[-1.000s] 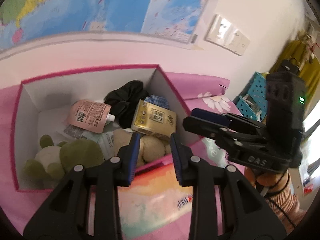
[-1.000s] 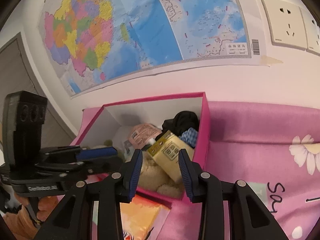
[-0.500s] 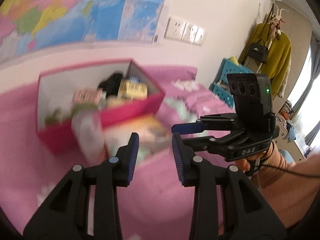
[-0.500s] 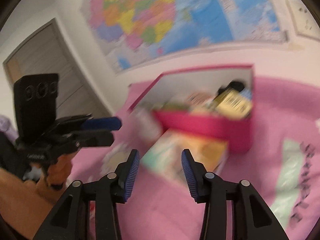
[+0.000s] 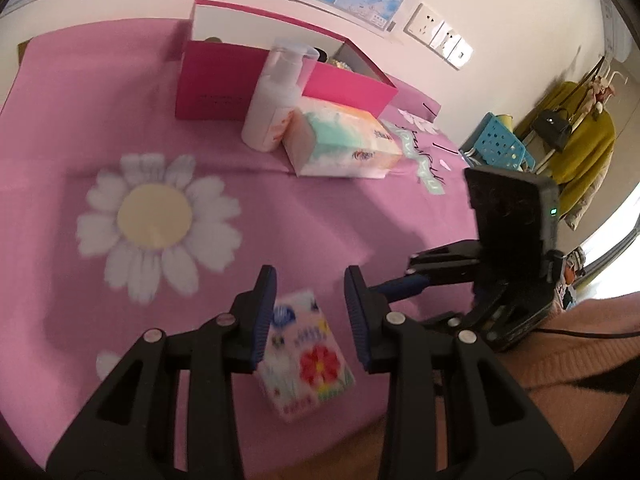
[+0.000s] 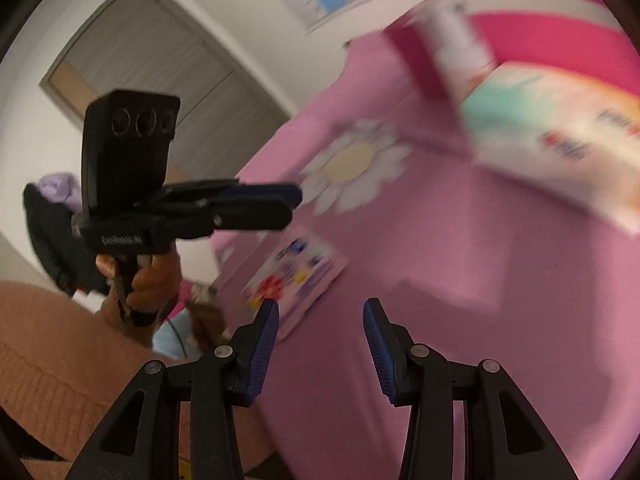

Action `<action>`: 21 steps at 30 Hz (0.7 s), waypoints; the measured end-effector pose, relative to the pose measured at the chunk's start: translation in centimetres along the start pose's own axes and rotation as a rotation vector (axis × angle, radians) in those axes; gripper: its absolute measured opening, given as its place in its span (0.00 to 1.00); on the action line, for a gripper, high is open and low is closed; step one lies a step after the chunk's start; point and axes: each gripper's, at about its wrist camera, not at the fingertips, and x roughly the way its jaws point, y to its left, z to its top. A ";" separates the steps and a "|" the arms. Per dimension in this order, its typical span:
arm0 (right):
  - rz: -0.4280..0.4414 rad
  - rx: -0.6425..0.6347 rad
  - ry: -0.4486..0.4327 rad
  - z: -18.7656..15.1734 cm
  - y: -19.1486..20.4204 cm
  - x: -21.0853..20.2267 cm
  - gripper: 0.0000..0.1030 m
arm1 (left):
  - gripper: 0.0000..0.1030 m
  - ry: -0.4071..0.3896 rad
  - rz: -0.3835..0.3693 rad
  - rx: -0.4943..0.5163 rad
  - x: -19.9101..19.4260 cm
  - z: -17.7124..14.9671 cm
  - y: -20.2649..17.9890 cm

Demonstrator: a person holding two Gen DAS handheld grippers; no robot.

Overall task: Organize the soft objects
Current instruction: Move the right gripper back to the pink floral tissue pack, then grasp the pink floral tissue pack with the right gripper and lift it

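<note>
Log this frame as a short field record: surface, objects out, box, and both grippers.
surface: pink cloth with a daisy print
small tissue pack: flat on the cloth at the near edge, under the left gripper
large tissue pack: in front of the pink box
white pump bottle: upright, beside the large pack
pink box: open, contents mostly hidden
left gripper: open, nothing between the pads
right gripper: open, empty

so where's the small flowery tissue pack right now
In the left wrist view the small tissue pack lies on the pink cloth near its front edge, just below the left gripper, well in front of the larger tissue pack.
</note>
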 end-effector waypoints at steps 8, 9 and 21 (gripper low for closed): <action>0.067 0.011 0.041 -0.5 1.0 2.5 0.43 | 0.35 0.033 0.024 -0.121 -1.3 -2.9 2.6; 0.071 0.011 0.041 -0.5 1.1 2.6 0.43 | 0.35 0.039 0.024 -0.125 -1.4 -3.2 2.8; 0.041 0.055 0.003 -1.3 0.1 1.5 0.43 | 0.35 0.117 -0.186 -0.156 2.2 -3.5 1.9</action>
